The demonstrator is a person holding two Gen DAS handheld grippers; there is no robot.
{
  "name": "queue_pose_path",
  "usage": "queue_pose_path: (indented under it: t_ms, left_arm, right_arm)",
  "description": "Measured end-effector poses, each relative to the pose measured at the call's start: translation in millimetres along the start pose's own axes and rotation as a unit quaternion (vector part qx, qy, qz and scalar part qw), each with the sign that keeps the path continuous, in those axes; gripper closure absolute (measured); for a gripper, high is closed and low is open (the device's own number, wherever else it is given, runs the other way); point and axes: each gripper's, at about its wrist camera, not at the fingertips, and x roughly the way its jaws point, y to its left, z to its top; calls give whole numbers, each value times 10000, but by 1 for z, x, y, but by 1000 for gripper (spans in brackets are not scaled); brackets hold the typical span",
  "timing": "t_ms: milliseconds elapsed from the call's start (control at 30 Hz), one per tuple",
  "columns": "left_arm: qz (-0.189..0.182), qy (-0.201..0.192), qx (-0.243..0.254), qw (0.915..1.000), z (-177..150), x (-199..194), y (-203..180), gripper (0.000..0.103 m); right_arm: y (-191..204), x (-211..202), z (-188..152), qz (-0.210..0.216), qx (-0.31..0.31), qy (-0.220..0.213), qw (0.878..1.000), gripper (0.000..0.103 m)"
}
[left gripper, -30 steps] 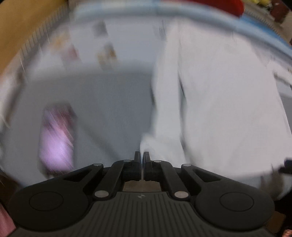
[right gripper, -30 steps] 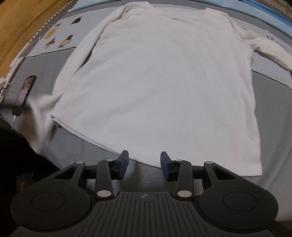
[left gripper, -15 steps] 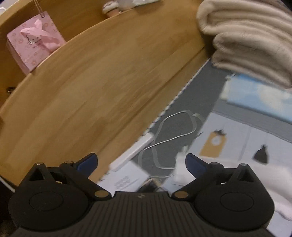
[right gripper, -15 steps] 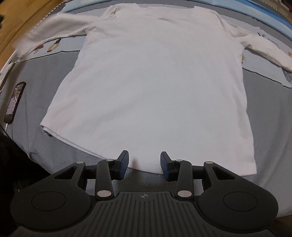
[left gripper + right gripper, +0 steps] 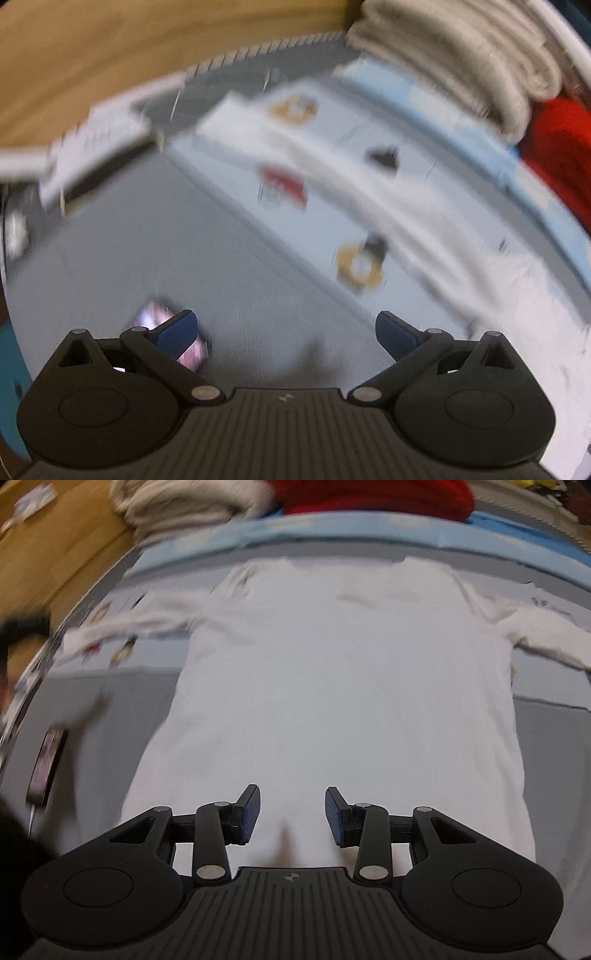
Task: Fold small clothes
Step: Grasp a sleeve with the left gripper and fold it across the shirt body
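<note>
Shirt [image 5: 343,686], white and long-sleeved, lies flat on the grey mat [image 5: 122,709] with its collar toward twelve o'clock and both sleeves spread out sideways, so the folding proper does not look started yet.

Starting at the left: a phone [image 5: 46,764] lies on the mat at about nine o'clock in the right wrist view, well apart from the shirt's hem corner but close to where the left tongs are working. The left gripper [image 5: 286,330] has its jaws spread wide with nothing between them, hovering over bare mat; the phone sits just under its left finger. The left sleeve [image 5: 369,192] runs across the printed part of the mat from eleven toward four o'clock in that view, which is badly smeared. I'd worry that a quick grab there catches the phone or its cable, or pinches mat along with cloth.

Moving right, the right gripper [image 5: 291,818] is parted too, holding nothing, poised over the lower middle of the shirt near six o'clock. If it bites down there it would likely bunch both layers and pull a ridge into the flat body.

Farther right, the right sleeve [image 5: 543,638] trails off toward two o'clock. A fold made while that sleeve lies out could come out lopsided.

At twelve o'clock, folded towels [image 5: 192,506] and a red cloth [image 5: 373,494] crowd the mat's far edge.
</note>
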Motion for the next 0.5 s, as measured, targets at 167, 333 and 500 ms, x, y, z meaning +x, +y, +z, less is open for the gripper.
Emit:
queue_pose_path:
  t_ms: [167, 333, 500]
  left_arm:
    - [41, 267, -69, 9996, -5, 42, 6, 0]
    - [-125, 221, -456, 9986, 25, 58, 5, 0]
    - [-83, 68, -543, 9985, 68, 89, -2, 0]
  right_arm:
    - [-15, 30, 10, -375, 414, -250, 9981, 55]
    - [-7, 53, 21, -229, 551, -166, 9981, 55]
    - [0, 83, 42, -336, 872, -85, 9956, 55]
